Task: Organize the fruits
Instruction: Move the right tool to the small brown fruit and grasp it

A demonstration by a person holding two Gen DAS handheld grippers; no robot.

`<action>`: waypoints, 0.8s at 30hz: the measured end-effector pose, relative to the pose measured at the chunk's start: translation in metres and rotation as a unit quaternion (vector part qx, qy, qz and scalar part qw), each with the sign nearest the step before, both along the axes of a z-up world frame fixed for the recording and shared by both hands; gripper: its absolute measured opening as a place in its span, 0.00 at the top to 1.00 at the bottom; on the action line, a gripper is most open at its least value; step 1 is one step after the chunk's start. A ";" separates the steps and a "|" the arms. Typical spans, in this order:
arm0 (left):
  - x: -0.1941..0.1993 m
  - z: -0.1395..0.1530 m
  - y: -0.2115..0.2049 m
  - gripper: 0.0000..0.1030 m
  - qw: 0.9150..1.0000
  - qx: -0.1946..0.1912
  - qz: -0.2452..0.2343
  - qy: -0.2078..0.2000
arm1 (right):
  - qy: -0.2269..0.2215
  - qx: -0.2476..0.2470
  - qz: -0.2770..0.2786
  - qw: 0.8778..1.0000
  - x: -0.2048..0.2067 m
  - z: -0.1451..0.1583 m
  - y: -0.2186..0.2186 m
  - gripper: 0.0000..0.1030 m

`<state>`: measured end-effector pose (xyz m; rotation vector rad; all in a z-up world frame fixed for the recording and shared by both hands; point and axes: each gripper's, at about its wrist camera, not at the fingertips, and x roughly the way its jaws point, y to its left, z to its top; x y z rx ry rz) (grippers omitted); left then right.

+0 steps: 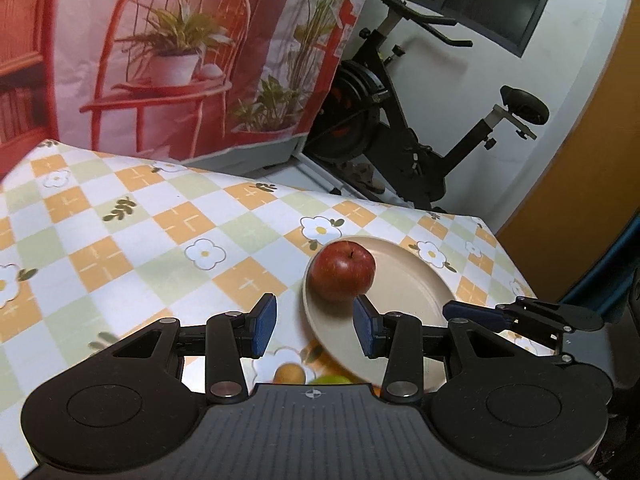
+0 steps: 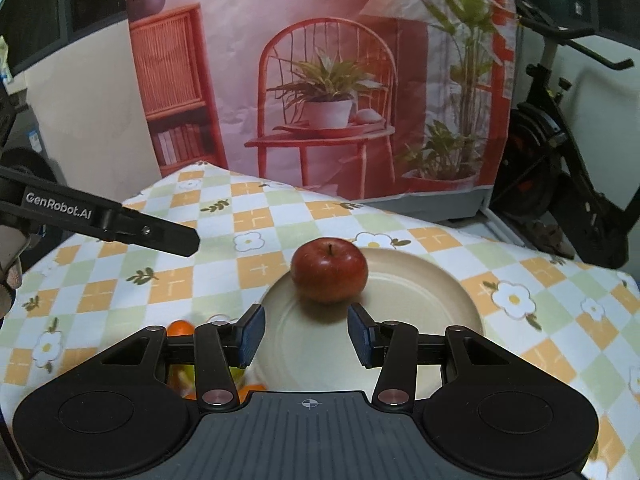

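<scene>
Red apple point(image 2: 329, 270) sits alone near the back-left rim of the cream plate point(image 2: 432, 300), stem up. Left of the plate, other small fruits point(image 2: 180, 327) lie half hidden under the tools. Both the left gripper point(image 1: 314, 326) and right gripper point(image 2: 306, 334) hang partly open with nothing between the jaws, short of the apple. My guess: so close to the rim, a nudge could roll the apple off, and a push on the edge might slide the plate across the soft checked cloth point(image 2: 256, 216). Behind hangs a printed backdrop point(image 2: 320, 80); at right stands an exercise bike point(image 2: 560, 152).
</scene>
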<state>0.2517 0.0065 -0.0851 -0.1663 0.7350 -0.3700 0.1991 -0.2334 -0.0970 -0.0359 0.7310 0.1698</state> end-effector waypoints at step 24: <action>-0.096 -0.011 0.014 0.57 0.998 -0.004 0.044 -0.046 | -0.069 0.002 -0.055 0.996 -0.123 -0.032 -0.009 0.58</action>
